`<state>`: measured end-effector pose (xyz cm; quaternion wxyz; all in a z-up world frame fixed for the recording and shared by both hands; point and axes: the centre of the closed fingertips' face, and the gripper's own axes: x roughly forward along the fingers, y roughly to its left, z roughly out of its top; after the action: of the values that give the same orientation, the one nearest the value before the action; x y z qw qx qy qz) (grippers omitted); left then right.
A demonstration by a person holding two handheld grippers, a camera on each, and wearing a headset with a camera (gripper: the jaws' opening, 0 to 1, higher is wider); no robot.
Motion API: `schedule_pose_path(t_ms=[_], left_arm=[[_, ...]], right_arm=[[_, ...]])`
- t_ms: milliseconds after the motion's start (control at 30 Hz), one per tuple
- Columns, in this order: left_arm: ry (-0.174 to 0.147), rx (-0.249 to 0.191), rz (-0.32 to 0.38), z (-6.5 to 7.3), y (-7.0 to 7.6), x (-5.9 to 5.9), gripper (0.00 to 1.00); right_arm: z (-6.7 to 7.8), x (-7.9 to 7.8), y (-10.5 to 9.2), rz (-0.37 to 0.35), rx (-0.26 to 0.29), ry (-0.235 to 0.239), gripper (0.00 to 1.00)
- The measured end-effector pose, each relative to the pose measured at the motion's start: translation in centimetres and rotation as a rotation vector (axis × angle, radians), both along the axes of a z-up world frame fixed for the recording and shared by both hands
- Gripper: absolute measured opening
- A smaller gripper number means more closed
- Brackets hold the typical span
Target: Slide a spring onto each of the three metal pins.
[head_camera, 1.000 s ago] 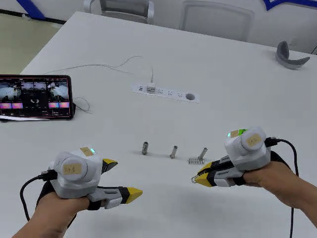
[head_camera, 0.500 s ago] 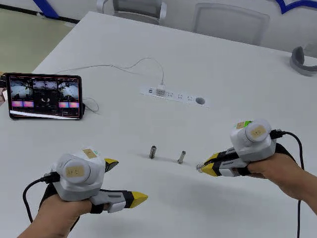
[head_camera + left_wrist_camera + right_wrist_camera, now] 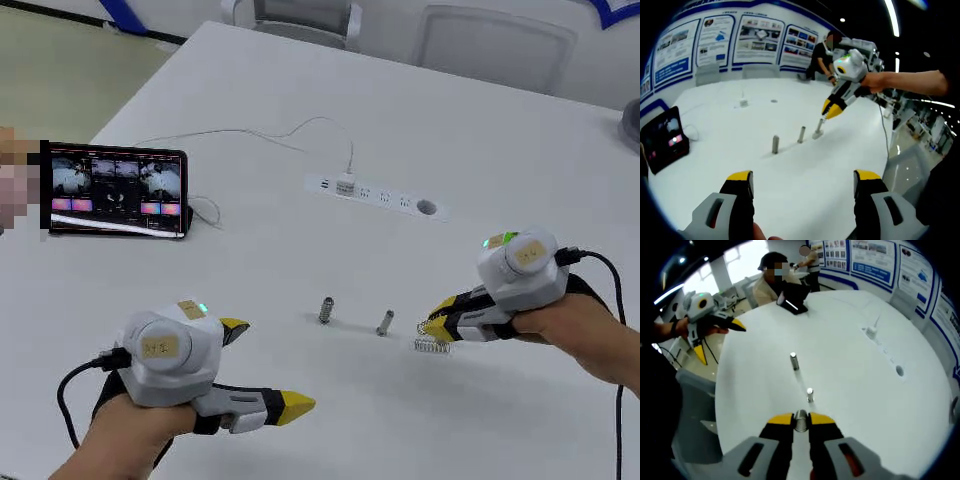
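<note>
Right gripper (image 3: 432, 326) pinching spring (image 3: 800, 421), 2 pins (image 3: 326, 310) ahead, broad table (image 3: 400, 120)

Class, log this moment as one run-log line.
left gripper: open | right gripper: shut on spring, at end pin | loose spring: on table

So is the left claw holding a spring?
No, the left claw is wide open with nothing between its jaws.

**No writing could be read**

A tan sticker (image 3: 160, 346) on the left hand-held gripper (image 3: 268, 365) and another tan sticker (image 3: 530, 252) on the right hand-held gripper (image 3: 437, 324) bore faint marks, too small to read. The wall posters (image 3: 759, 33) carried blurred print. The tablet (image 3: 115, 188) on the surface (image 3: 300, 150) displayed small pictures without legible words.
</note>
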<state>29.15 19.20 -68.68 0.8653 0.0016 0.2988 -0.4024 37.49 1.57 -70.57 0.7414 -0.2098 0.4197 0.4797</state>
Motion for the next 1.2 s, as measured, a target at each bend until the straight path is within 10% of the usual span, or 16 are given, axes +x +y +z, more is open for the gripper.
schedule_pose_path(t_ms=[500,1200], left_arm=[[0.016,-0.007,0.029,-0.2,0.6,0.1,0.84],[0.023,-0.005,0.054,-0.2,1.7,0.1,0.84]], right_arm=[[-1.1,2.6,1.5,0.053,-0.018,-0.002,0.13],[-2.1,2.2,3.9,0.107,-0.037,0.006,0.13]])
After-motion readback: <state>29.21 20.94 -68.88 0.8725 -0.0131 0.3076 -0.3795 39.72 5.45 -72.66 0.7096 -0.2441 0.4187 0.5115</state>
